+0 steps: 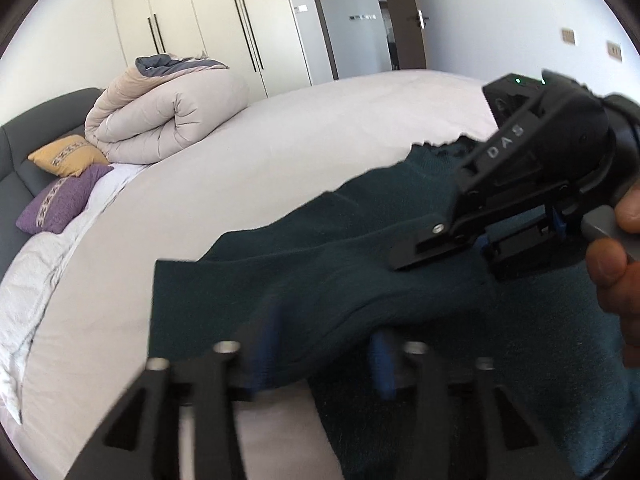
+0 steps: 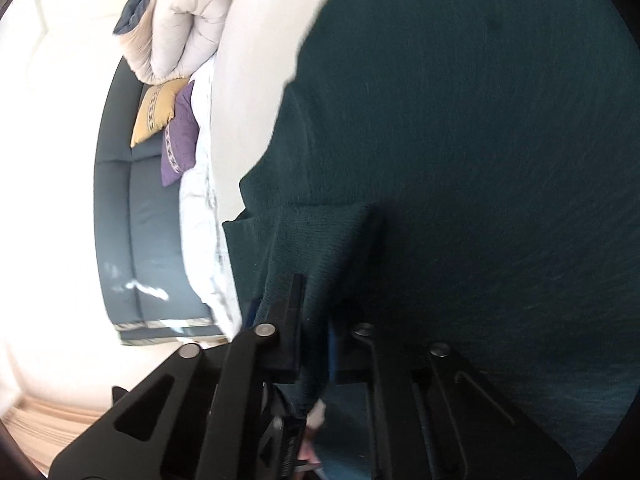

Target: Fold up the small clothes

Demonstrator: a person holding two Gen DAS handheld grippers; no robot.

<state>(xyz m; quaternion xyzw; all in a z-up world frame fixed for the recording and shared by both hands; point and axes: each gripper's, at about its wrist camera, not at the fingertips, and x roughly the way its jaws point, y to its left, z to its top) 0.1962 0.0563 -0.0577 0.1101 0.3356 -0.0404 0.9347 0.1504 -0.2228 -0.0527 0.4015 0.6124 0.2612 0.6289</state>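
Bedroom wardrobes (image 1: 208,20) line the far wall, with a rolled duvet (image 1: 160,120) and two cushions, yellow (image 1: 66,156) and purple (image 1: 60,200), far left on the bed (image 1: 280,140). Across its middle and right lies the dark green garment (image 1: 320,272). For this fold, lift the pinched edge evenly and carry it straight over, keeping the cloth flat and unbunched. Your left claw (image 1: 320,364) stands partly open just over the near hem, gripping nothing I can see. Your right claw (image 2: 316,344), far right, is clamped on a ridge of the garment.
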